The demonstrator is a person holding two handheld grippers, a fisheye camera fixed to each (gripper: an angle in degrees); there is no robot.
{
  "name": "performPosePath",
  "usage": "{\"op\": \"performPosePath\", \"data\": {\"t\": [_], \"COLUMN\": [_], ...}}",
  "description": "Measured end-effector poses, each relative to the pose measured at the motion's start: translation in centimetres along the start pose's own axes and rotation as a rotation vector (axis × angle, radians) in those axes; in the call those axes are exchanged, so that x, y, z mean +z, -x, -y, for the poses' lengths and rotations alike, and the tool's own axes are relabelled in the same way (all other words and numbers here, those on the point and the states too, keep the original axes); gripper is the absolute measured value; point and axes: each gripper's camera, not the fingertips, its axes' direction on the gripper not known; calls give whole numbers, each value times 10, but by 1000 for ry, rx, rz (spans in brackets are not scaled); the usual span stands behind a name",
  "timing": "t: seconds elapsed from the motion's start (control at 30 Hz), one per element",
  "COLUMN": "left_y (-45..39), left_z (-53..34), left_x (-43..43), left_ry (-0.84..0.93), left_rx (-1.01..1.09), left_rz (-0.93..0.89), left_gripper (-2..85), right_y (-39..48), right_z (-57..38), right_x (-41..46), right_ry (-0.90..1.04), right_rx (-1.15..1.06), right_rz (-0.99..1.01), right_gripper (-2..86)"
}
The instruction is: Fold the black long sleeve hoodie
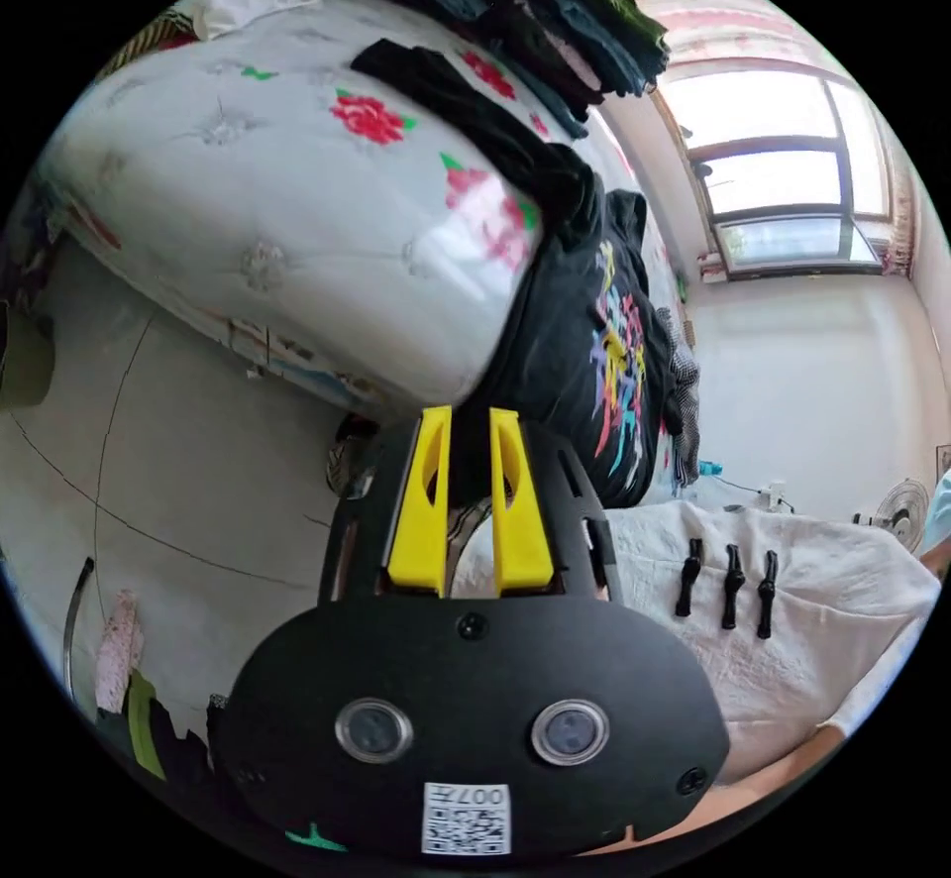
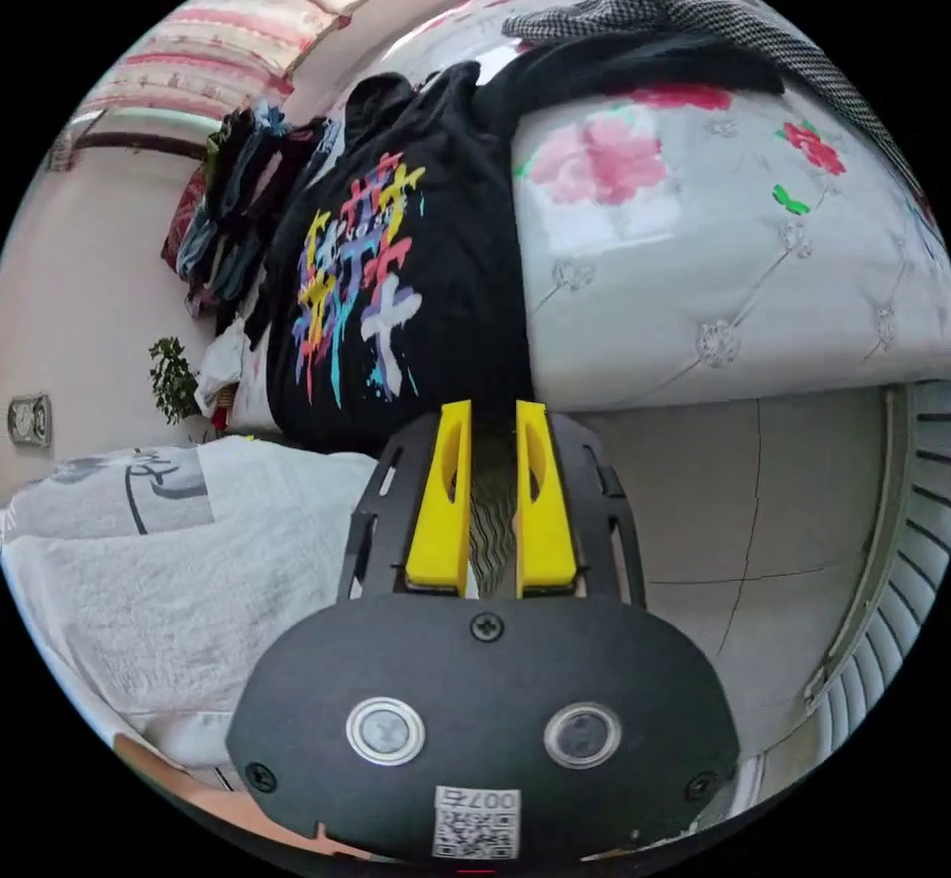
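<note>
Pale floor tiles [image 1: 198,442] and a white quilted mattress [image 1: 267,224] printed with red flowers set the scene in a home bedroom. Nearest in the left gripper view, the left gripper [image 1: 470,422] sits at lower centre, its yellow jaws nearly closed with only a narrow gap between them and nothing held. The right gripper [image 2: 492,417], lower centre of the right gripper view, shows the same narrow gap and is likewise empty. Just beyond both sets of jaws lies the black long sleeve hoodie [image 2: 396,293], draped over the mattress edge with its multicoloured print facing out. It lies right of centre in the left gripper view and left of centre in the right gripper view, so it hangs between the two tools; neither looks clearly nearer. One sleeve [image 1: 466,115] runs toward the upper left of the left gripper view across the mattress top. Farther off, a pile of dark clothes [image 1: 555,16] sits at upper centre, and a window [image 1: 783,174] glows at upper right. No containers are visible.
</note>
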Motion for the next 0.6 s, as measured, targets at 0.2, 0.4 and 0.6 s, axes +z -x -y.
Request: {"op": "performPosePath", "data": {"t": [0.2,0.4,0.6], "left_y": [-2,8,15], "left_z": [91,177,246], "left_x": [-1,16,36], "left_ry": [-172,-332,-303], "left_rx": [-118,-304,-445], "left_rz": [-124,-218,-86], "left_gripper": [100,142,153], "right_y": [2,3,-7], "right_z": [91,197,257], "right_x": [-39,-20,19], "right_ry": [-355,-399,-372], "right_rx": [210,372,524], "right_rz": [110,28,-31], "right_gripper": [103,126,120]}}
